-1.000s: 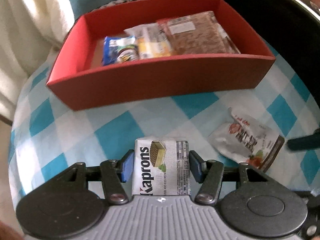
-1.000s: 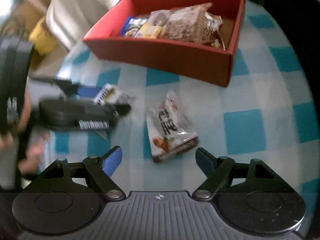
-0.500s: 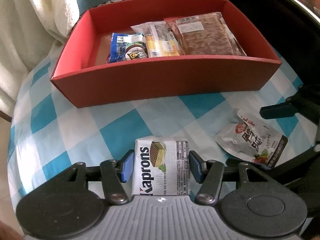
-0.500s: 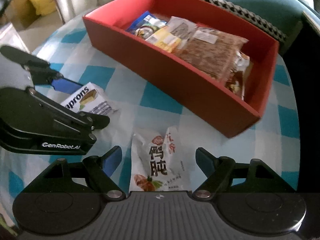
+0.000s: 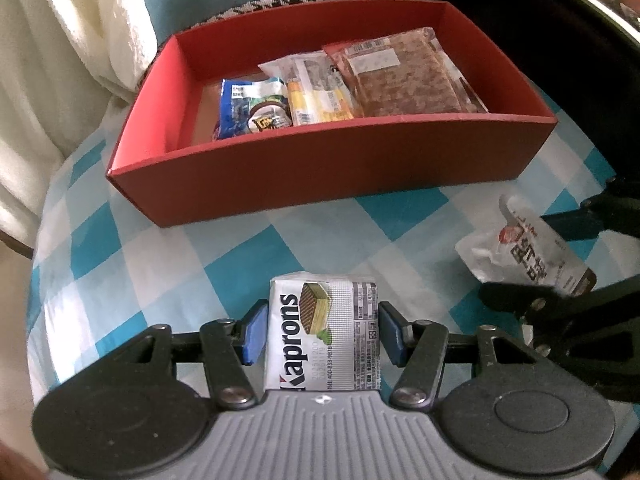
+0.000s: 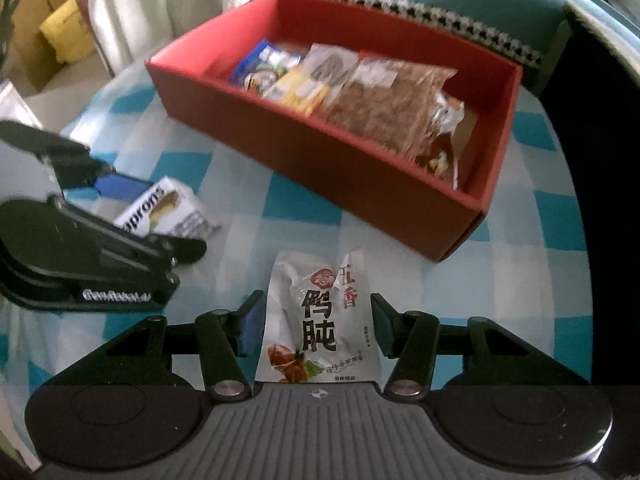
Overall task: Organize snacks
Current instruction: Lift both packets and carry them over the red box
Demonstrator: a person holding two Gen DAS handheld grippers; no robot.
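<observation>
My left claw [image 5: 318, 334] grips wafer pack [image 5: 323, 334] on checked counter [image 5: 240, 264]. My right claw [image 6: 314, 326] closing around pouch [image 6: 318, 320], pads not yet pressing. Red box [image 5: 320, 172] just beyond, half filled. Next, likely: finish squeeze, lift both into box.

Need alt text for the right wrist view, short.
The right gripper is closing its fingers around a white snack pouch lying on the blue checked tablecloth. Beyond it stands a red box of snacks; at left, the left gripper holds a Kaprons wafer pack.
</observation>
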